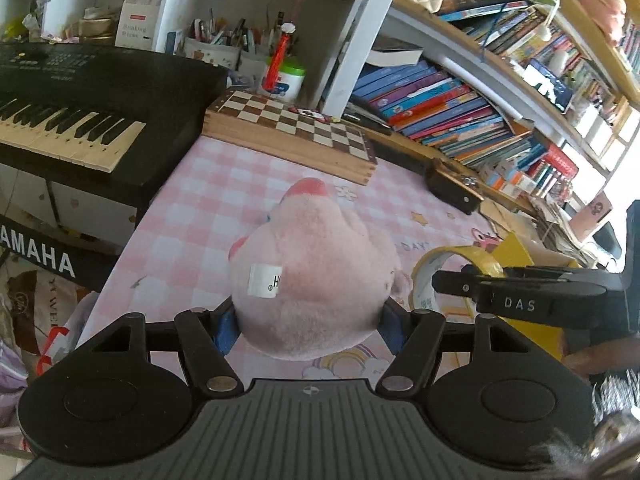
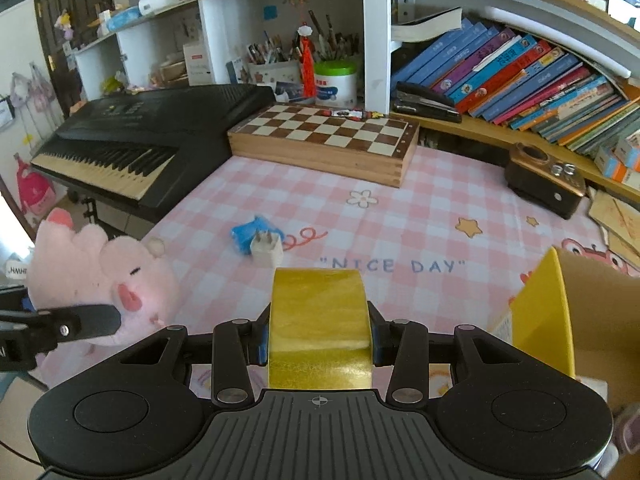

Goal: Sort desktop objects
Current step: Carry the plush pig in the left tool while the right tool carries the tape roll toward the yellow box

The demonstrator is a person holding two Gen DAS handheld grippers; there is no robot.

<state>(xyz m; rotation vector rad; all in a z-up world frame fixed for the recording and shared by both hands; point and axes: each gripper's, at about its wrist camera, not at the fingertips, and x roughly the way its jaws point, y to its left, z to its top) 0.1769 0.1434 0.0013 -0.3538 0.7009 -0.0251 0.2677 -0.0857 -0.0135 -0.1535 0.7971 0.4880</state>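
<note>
My left gripper (image 1: 308, 320) is shut on a pink plush pig (image 1: 312, 276), held above the pink checked tablecloth (image 1: 208, 200); the pig also shows at the left of the right wrist view (image 2: 100, 276). My right gripper (image 2: 318, 340) is shut on a roll of yellow tape (image 2: 320, 320), held edge-on between the blue pads; the roll also shows in the left wrist view (image 1: 452, 268). A white charger plug with a blue cable (image 2: 260, 242) lies on the cloth ahead of the tape. A yellow cardboard box (image 2: 560, 312) stands open at the right.
A wooden chessboard box (image 2: 324, 140) lies at the back of the desk. A black Yamaha keyboard (image 2: 132, 140) stands at the left. A small dark radio (image 2: 544, 184) sits at the right, below shelves of books (image 2: 520, 76). Pen pots (image 2: 276, 64) stand behind.
</note>
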